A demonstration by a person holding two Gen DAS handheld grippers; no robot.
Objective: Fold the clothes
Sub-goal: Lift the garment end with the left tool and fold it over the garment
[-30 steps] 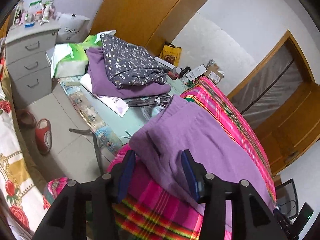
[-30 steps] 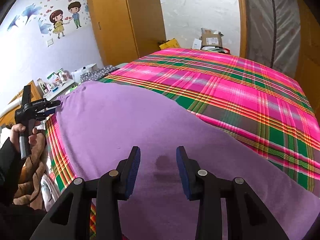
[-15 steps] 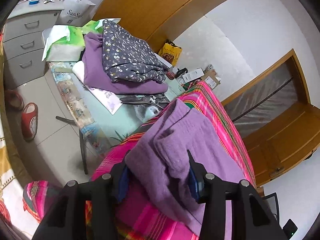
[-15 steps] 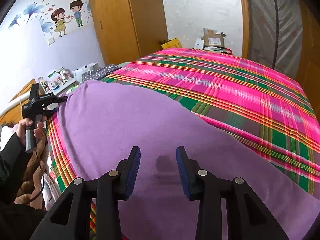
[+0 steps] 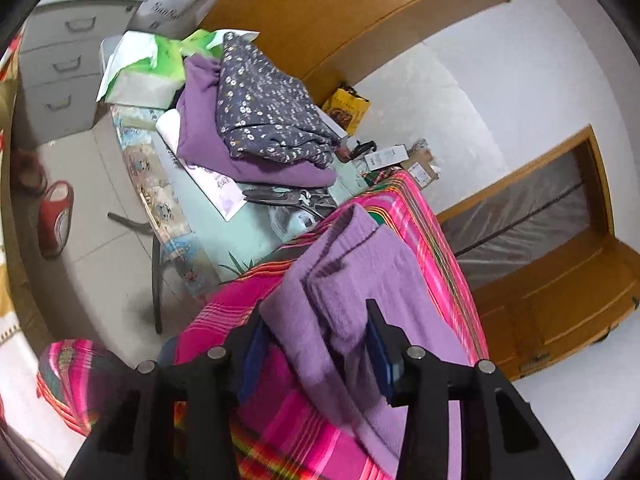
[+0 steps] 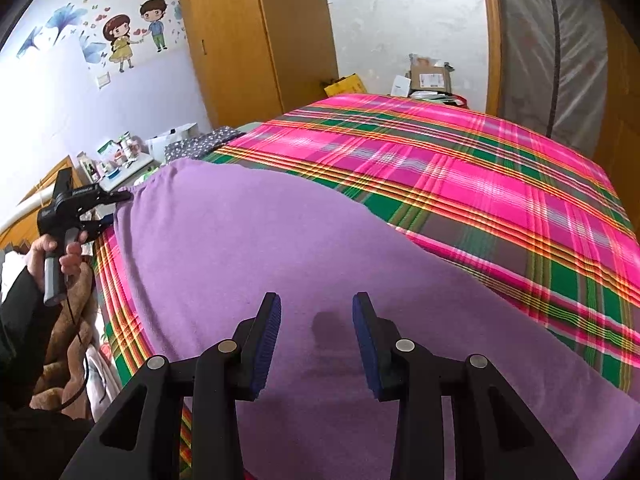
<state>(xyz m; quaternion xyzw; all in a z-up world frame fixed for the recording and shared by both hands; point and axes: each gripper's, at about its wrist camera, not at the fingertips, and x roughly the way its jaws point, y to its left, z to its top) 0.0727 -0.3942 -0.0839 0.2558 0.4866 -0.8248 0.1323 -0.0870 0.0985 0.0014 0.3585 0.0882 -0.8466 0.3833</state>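
Soft lilac fleece garment [image 6: 304, 248] lies spread across the near part of the pink-and-green plaid bed cover [image 6: 460, 168], one end at the bed's edge on the left gripper's side.

Left gripper [image 5: 314, 346]: jaws wide, straddling the bunched end of the fleece; fabric sits between the pads, not visibly pinched. Right gripper [image 6: 316, 340]: jaws wide, empty, hovering just above the flat middle of the cloth.

Handling, my read: light, limp, thick pile. It won't hold a shape and will sag and drag, though pads should bite well. Best grab is the doubled ridge at the end, through both layers, not the single flat sheet.

Room: far side of the bed is bare plaid, good space to lay a fold over. Left side is tight: the bed edge drops off there, with the glass-topped side table [image 5: 208, 224] and its stack of folded purple and floral clothes [image 5: 264, 128] just beside it.
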